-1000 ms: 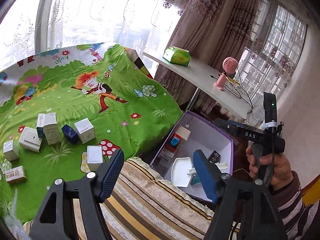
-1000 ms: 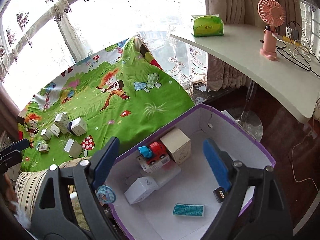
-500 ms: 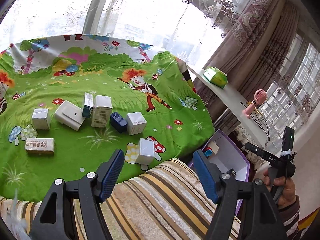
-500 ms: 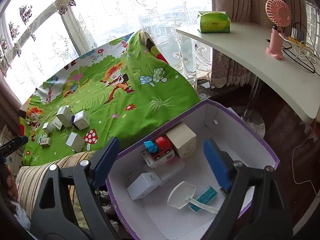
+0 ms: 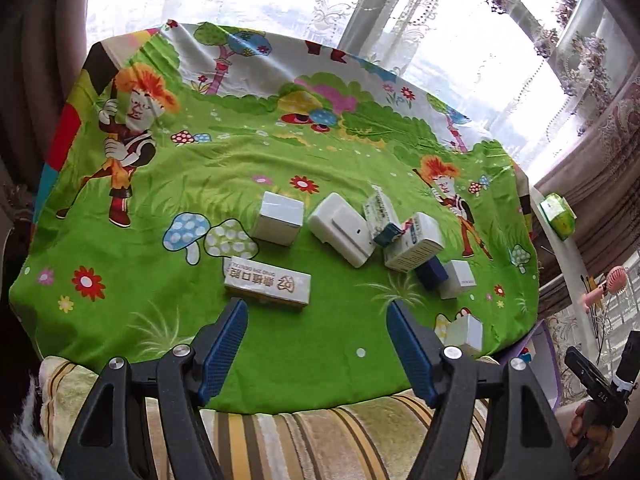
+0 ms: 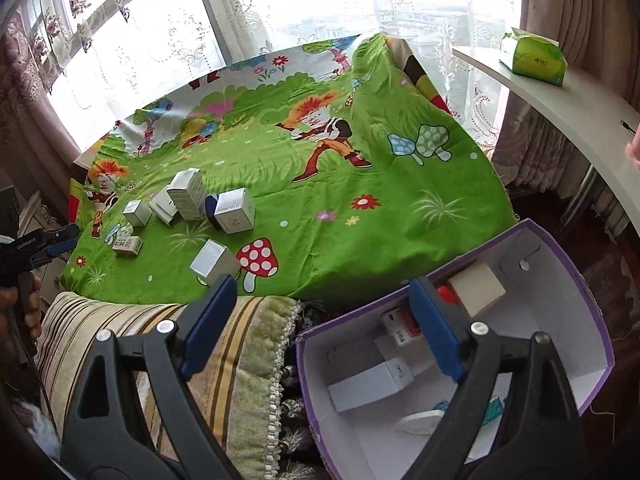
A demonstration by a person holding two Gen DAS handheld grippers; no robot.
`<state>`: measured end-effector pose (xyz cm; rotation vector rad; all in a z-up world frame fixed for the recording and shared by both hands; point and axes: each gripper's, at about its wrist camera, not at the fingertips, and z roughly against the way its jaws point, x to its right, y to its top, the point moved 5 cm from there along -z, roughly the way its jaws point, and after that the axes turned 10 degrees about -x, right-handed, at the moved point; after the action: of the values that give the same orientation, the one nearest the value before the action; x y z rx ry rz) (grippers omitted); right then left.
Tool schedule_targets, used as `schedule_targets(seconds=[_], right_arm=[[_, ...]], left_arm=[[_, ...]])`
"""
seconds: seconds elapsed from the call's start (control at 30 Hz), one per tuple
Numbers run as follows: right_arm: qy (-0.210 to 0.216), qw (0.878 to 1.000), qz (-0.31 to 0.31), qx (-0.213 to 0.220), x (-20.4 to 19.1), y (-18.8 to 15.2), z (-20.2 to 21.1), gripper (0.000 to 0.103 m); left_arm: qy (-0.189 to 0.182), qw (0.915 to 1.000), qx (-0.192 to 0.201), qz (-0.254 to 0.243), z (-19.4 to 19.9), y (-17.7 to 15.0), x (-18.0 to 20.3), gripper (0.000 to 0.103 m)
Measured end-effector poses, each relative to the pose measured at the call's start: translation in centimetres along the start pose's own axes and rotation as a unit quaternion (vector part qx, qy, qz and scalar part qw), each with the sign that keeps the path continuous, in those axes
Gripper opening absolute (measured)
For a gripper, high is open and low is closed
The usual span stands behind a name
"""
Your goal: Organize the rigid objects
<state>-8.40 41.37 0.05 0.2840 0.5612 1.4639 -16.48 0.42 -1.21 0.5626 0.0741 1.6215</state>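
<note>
Now swung from the purple box point(image 6: 592, 320) to the flat carton point(image 5: 267, 286), left gripper point(image 5: 316, 344) open, empty; right gripper point(image 6: 320, 320) opening, empty: next pickup pending.

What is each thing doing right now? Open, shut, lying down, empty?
Left gripper: open, holding nothing.
Right gripper: jaws opening, nothing between them.
Purple box: open, several items inside.
Long printed box: lying flat on the green cloth.
Green tissue pack: on the white shelf.
</note>
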Motion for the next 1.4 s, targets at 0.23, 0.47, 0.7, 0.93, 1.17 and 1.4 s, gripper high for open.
schedule_targets(seconds=[0.23,0.47,0.7,0.93,1.17,1.4], right_arm=[[0.000,0.998,0.056,-0.021,-5.7,1.5,-3.1,0.094],[-0.010,0.996,0.059,-0.067,-9.4,2.2,-7.5,0.094],[-0.046,0.989,0.109,-0.086,-12.0,2.4,-9.8,0.094],[-0.070,0.984,0.129,-0.104,-12.8,2.4,-11.9,0.094],[-0.079,0.981,0.129,-0.118,-12.8,2.6,-13.7,0.094],[-0.068,0.982,0.115,-0.136,-12.0,2.7,-15.2,0.085]], left_arm=[[0.059,0.9969,-0.051,-0.009,-4.5,2.1,-1.7,0.083],[0.117,0.9851,-0.113,-0.056,-10.3,2.4,-0.3,0.083],[0.149,0.9765,-0.133,-0.081,-12.8,2.5,-0.4,0.085],[0.138,0.9795,-0.109,-0.098,-13.1,2.4,-0.1,0.083],[0.123,0.9827,-0.092,-0.103,-12.6,2.0,0.1,0.082],[0.087,0.9896,-0.051,-0.103,-10.7,2.4,0.9,0.082]])
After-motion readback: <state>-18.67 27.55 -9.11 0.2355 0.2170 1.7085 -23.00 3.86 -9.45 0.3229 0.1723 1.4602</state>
